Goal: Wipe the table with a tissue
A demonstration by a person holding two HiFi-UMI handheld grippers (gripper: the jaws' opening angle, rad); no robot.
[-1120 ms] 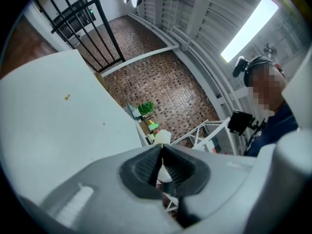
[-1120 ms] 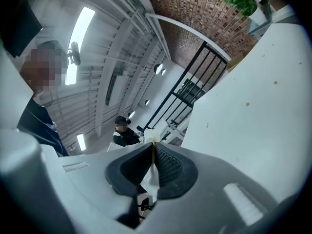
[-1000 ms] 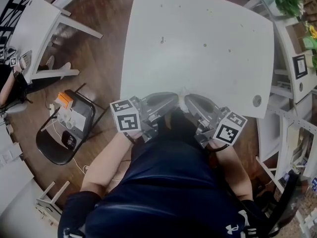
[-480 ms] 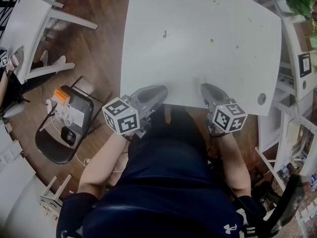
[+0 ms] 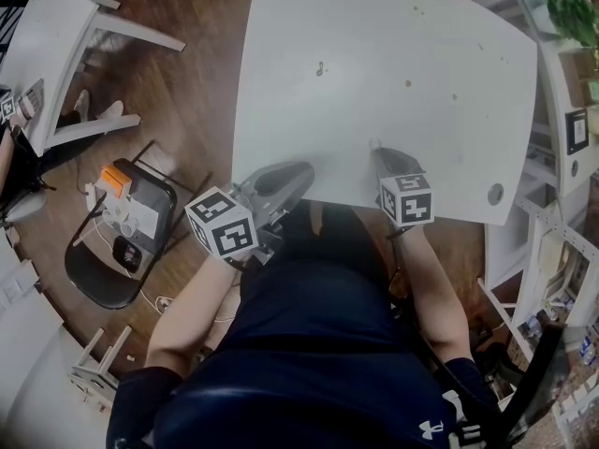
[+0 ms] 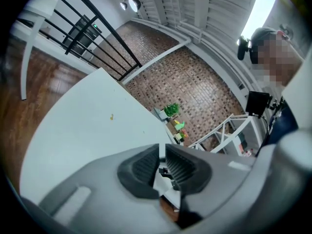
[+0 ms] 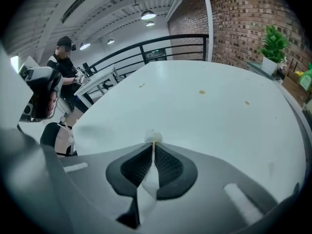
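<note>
A black chair (image 5: pixel 117 251) with small gear on its seat stands on the wood floor well left of the white table (image 5: pixel 281 110), so that side gives free room. The left gripper (image 5: pixel 281 183) hangs at the table's near edge. In its own view the jaws are drawn almost together, with only a slit between them and nothing in it. It plays no part at present.

Crumbs (image 5: pixel 320 68) lie scattered over the middle and far part of the top, so the wiping looks barely begun.

The right gripper (image 5: pixel 379 152) sits just inside the near edge, clenched on the tissue (image 7: pixel 152 136). A small white wad of the tissue pokes past the pad tips and appears to touch the top.

The next move seems to call for pressing that wad flat and pushing it forward toward the specks. The sweep would have to stay low enough that paper, not jaw, meets the surface.

Ahead the top is bare and wide. To the right a round cable hole (image 5: pixel 495 194) sits by the corner. Beyond the right edge, a white shelf (image 5: pixel 562 129) with a green plant (image 5: pixel 571 7) stands close, leaving little room there.
</note>
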